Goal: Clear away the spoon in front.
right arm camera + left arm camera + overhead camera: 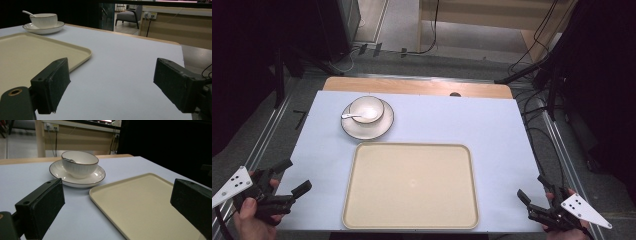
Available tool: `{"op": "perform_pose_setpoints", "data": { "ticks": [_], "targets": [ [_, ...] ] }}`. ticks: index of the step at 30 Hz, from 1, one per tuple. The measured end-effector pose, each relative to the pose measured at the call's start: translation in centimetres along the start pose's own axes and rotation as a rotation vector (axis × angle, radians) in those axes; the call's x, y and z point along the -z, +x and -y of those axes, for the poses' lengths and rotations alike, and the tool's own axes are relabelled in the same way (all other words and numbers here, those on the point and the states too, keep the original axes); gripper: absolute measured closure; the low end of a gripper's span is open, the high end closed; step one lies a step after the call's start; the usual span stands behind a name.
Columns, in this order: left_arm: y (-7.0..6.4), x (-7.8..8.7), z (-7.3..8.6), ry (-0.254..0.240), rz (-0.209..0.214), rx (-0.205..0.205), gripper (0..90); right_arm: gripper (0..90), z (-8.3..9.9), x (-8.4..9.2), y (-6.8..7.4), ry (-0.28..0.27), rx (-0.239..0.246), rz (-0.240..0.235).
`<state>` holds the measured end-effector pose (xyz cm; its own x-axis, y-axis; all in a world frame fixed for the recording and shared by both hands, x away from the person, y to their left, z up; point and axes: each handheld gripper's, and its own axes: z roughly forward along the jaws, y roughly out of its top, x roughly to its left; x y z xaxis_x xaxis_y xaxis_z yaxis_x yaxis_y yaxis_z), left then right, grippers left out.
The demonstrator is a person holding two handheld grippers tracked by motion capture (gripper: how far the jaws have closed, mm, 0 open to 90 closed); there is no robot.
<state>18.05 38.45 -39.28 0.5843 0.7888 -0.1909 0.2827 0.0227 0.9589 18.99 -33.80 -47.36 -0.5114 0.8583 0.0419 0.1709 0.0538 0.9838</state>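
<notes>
Gleaming glazed ribbed bowl (80, 163) nests on round saucer (96, 177).

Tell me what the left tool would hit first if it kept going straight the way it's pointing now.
Probably the near left corner of the beige tray, which lies low between the open jaws of the left tool; beyond it sit the saucer and bowl. Depth is hard to judge.

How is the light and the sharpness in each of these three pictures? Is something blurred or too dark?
High view: even light on the table, dark corners, tray sharp with a faint glare spot. Left gripper view: bowl fairly sharp, near jaws soft, right background black. Right gripper view: dimmer, bowl small against a black backdrop, bright room behind.
</notes>
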Motion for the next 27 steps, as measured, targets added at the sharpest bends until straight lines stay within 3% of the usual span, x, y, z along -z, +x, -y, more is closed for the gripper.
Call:
{"op": "perform_pose_setpoints", "data": {
  "ticks": [3,7,12,21,27],
  "targets": [
    [0.1,-0.3,-0.3,0.001,-0.008,0.027,0.0,13.8,0.0,0.0,0.0,0.0,0.003,0.002],
    [0.3,-1.0,-0.9,0.015,-0.02,0.02,0.0,13.8,0.0,0.1,0.0,0.003,0.002,0.003],
    [0.3,-2.0,-1.6,0.032,-0.002,0.013,0.0,13.8,-0.1,0.0,0.0,0.006,0.007,0.004],
    [0.6,-3.2,-2.2,0.015,-0.002,0.019,0.0,13.8,0.0,0.1,-0.1,0.004,0.004,0.007],
    [1.0,-4.5,-2.5,0.029,0.013,0.009,0.0,13.8,-0.1,0.0,0.0,-0.001,0.007,0.002]
  ]
}}
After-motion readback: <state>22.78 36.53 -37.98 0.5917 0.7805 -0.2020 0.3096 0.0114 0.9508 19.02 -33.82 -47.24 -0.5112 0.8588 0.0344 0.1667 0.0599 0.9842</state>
